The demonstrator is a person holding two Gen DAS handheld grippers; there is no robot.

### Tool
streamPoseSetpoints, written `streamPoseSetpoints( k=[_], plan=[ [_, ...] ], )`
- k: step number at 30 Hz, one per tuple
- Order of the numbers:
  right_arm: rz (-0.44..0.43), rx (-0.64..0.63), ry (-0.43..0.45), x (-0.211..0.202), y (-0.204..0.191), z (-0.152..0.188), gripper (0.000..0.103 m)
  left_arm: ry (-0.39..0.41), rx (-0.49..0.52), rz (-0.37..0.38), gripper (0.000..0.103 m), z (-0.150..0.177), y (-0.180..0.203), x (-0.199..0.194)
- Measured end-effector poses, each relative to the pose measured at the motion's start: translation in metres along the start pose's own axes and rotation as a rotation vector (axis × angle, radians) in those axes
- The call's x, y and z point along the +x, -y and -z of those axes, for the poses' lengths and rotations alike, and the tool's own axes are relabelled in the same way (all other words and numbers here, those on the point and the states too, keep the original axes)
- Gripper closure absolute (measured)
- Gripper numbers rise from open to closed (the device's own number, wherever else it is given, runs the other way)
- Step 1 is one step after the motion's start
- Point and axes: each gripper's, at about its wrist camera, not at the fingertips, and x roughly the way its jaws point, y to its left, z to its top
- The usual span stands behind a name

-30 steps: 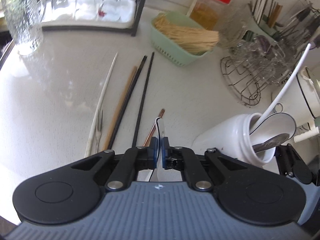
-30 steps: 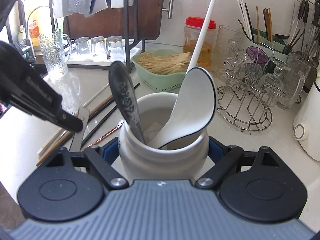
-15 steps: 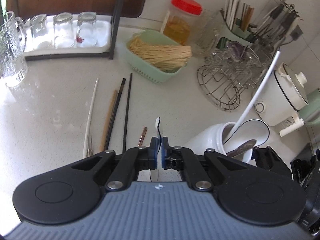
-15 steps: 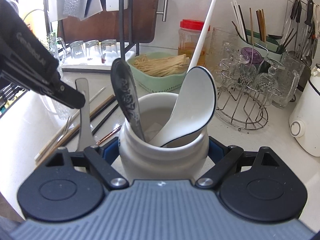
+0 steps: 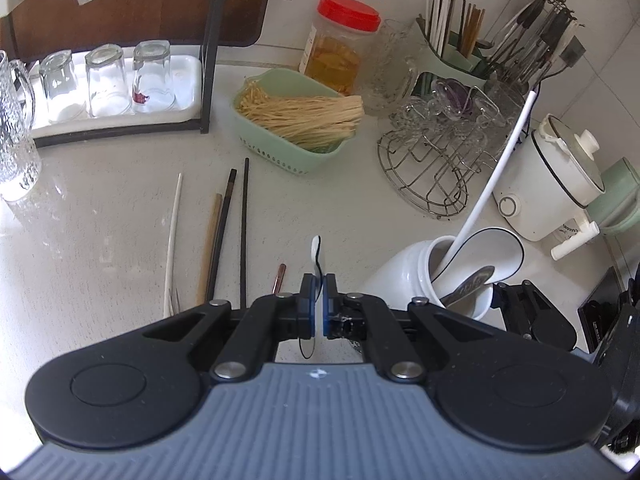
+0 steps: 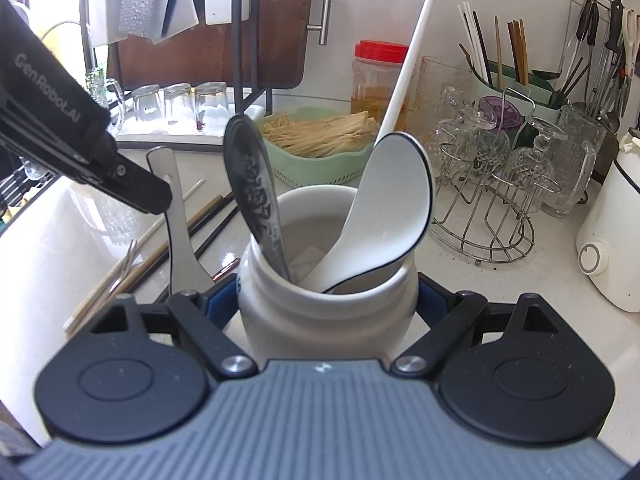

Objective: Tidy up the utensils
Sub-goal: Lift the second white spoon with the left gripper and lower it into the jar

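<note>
Our left gripper (image 5: 319,312) tilts downward, jaws clamped on a white spoon (image 6: 176,216); our right gripper's (image 6: 328,300) jaws grip the white jar (image 6: 328,320).

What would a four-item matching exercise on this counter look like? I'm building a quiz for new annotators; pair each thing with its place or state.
Things:
1. white spoon
2. jar
3. chopsticks
4. noodles

Places or states:
A. lying loose on the counter
B. in the green basket
C. clamped in the left gripper
D. gripped by the right gripper, utensils standing in it

Pairs: 1-C, 2-D, 3-A, 4-B
</note>
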Motion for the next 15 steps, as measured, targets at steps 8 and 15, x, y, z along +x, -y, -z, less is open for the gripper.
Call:
streamPoseSetpoints(
  k=[8,15],
  plan=[
    [0.001,0.000,0.003,0.001,0.000,-0.001,0.012,0.035,0.034,0.026,0.100,-0.007,0.008,-0.024],
    [0.001,0.001,0.008,0.002,0.001,0.000,0.012,0.087,0.053,0.096,0.100,-0.032,0.022,-0.064]
  ],
)
